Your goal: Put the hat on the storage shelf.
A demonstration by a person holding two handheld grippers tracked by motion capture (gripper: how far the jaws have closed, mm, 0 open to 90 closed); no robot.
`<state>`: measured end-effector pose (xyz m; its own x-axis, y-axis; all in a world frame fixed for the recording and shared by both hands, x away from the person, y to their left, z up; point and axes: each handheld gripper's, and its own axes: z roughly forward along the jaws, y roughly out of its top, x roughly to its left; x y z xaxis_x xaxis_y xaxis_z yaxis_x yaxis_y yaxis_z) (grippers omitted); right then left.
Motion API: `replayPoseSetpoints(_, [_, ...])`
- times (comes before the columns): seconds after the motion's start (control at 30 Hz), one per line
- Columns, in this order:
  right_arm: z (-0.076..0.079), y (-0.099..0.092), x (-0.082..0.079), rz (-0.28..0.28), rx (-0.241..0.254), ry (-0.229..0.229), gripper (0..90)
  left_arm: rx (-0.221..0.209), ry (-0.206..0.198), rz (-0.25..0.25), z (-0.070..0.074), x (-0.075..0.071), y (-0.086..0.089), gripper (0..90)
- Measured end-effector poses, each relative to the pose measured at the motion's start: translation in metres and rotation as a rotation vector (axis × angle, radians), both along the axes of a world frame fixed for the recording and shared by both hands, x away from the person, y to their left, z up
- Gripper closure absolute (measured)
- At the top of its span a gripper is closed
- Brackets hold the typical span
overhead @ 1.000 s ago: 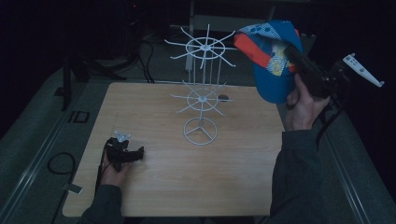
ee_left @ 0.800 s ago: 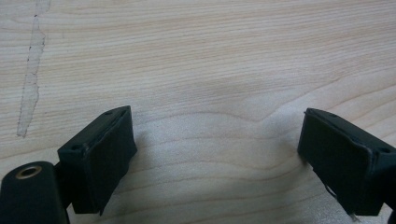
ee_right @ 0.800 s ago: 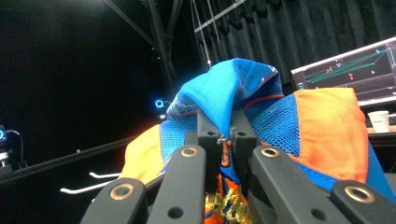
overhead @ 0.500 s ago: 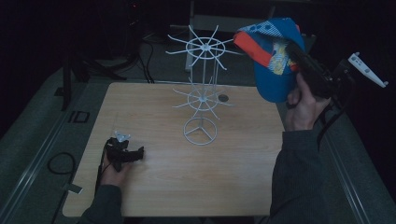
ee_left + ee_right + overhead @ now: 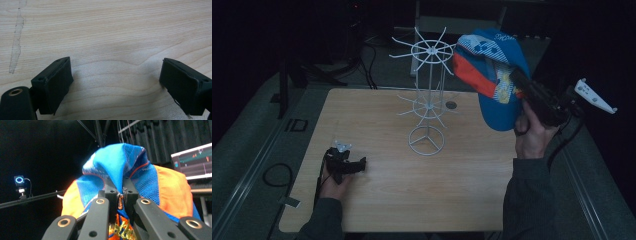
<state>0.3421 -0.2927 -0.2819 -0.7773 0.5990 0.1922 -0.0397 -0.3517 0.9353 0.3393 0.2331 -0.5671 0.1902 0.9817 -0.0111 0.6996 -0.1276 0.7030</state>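
Note:
A blue cap (image 5: 492, 70) with an orange brim and a yellow patch hangs in the air at the right, just right of the top ring of the white wire stand (image 5: 427, 90). My right gripper (image 5: 518, 80) is shut on the cap's fabric. In the right gripper view its jaws pinch a fold of the cap (image 5: 120, 170) with my right gripper (image 5: 119, 192) pointing upward. My left gripper (image 5: 359, 165) rests on the wooden table (image 5: 402, 190) at the front left. In the left gripper view my left gripper (image 5: 115, 82) stands open over bare wood with nothing between its jaws.
The wire stand has two tiers of spokes and a ring base (image 5: 427, 141) at the table's middle. A small dark round spot (image 5: 451, 105) lies on the table behind it. A monitor (image 5: 192, 162) glows in the dark room. Cables (image 5: 272, 175) lie on the floor at the left.
The right hand has carried the cap a little down and left, closer to the stand's top ring. The left hand and its gripper have stayed put.

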Motion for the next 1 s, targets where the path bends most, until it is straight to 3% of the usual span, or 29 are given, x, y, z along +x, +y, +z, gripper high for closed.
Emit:
replayPoseSetpoints(0.17, [-0.022, -0.006, 0.007, 0.011, -0.02, 0.061, 85.6, 0.0, 0.0, 0.0, 0.0, 0.0, 0.0, 11.6])
replayPoseSetpoints(0.23, [-0.029, -0.004, 0.01, 0.008, -0.074, 0.084, 85.4, 0.0, 0.0, 0.0, 0.0, 0.0, 0.0, 11.6])
replayPoseSetpoints(0.4, [-0.039, 0.002, 0.014, -0.017, -0.173, 0.123, 85.2, 0.0, 0.0, -0.001, 0.0, 0.0, -0.001, 11.6])
replayPoseSetpoints(0.63, [-0.049, 0.007, 0.022, -0.036, -0.258, 0.178, 84.7, 0.0, 0.0, -0.002, 0.0, 0.0, -0.001, 11.7])
replayPoseSetpoints(0.73, [-0.054, 0.013, 0.029, -0.053, -0.334, 0.221, 84.1, 0.0, 0.0, -0.002, 0.0, 0.0, -0.001, 11.7])
replayPoseSetpoints(1.0, [-0.06, 0.02, 0.034, -0.066, -0.399, 0.253, 76.3, 0.001, 0.001, -0.003, 0.0, 0.0, 0.0, 11.6])
